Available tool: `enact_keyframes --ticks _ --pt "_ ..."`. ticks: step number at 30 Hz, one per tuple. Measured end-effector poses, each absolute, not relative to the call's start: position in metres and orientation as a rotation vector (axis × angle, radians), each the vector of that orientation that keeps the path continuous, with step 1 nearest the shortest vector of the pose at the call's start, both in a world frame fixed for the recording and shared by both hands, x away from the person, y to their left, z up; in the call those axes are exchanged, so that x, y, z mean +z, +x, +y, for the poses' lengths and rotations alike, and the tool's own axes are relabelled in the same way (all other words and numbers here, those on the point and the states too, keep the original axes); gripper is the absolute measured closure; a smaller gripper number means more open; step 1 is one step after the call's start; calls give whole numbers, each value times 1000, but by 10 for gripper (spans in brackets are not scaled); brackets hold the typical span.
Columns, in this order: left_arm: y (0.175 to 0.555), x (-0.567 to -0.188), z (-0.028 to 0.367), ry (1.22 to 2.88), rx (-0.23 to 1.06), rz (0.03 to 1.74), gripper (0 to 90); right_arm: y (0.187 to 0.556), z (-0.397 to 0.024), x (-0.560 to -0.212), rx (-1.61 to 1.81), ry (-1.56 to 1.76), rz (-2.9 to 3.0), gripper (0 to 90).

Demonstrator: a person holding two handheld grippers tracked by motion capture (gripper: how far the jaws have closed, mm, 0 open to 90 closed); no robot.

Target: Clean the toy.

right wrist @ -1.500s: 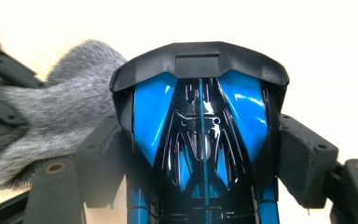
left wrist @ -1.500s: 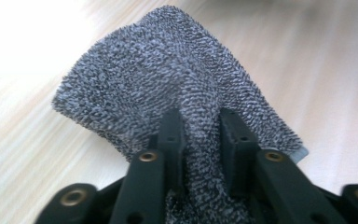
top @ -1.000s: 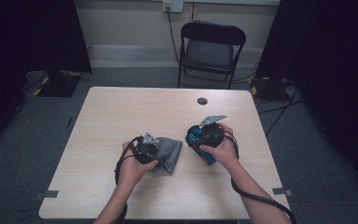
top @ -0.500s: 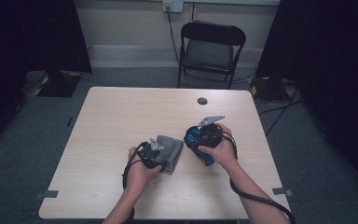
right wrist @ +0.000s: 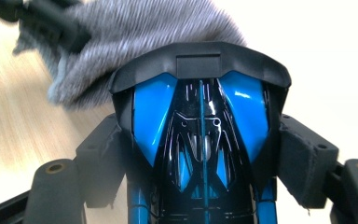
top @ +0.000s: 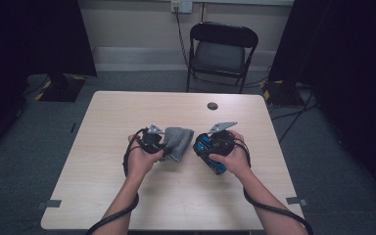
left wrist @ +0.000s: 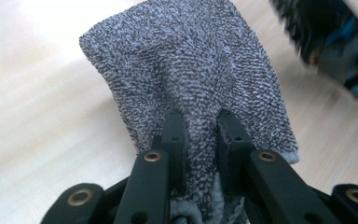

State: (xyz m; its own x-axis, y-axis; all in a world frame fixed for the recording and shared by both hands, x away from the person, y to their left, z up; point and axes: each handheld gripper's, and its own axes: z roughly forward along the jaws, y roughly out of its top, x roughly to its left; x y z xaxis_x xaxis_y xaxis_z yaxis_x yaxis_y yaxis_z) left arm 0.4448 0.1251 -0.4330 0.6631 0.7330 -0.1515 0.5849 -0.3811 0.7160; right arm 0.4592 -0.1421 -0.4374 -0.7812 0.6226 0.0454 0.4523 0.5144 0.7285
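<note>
A grey cloth (left wrist: 191,79), knitted or looped in a speckled mix of dark and pale grey thread, is pinched between the two black jaws of the left gripper (left wrist: 199,135). The jaws have just been closing, and they now press a raised fold of the cloth between their pads. From that fold the cloth spreads away ahead of the gripper, with a rounded far corner and a paler hemmed edge to one side. In the high view the cloth (top: 178,141) lies on the table (top: 127,112) just ahead of the left gripper (top: 157,142), between it and the right gripper (top: 206,149).

The right gripper (right wrist: 200,154) is clamped on a toy car (right wrist: 200,121), its padded jaws pressing on the car's two sides. The car is glossy black with bright blue panels and a thin blue line down its middle, and a matt black bar curves across the end farthest from the gripper. No brand, label or writing can be read on the car or the cloth. Just beyond the car, the cloth appears blurred.

Farther off beyond both grippers, a small dark round object (top: 212,105) sits on the pale wooden table. Past the table's far edge stands a black folding chair (top: 223,49).
</note>
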Motion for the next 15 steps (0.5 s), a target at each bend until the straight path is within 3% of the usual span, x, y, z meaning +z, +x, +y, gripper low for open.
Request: enact_keyframes --ticks 7,15 --pt "455 -411 112 2142 256 921 760 454 -133 -432 1145 860 2551 252" --pt "450 -415 103 2192 206 804 761 451 -124 -429 1136 819 2565 252"
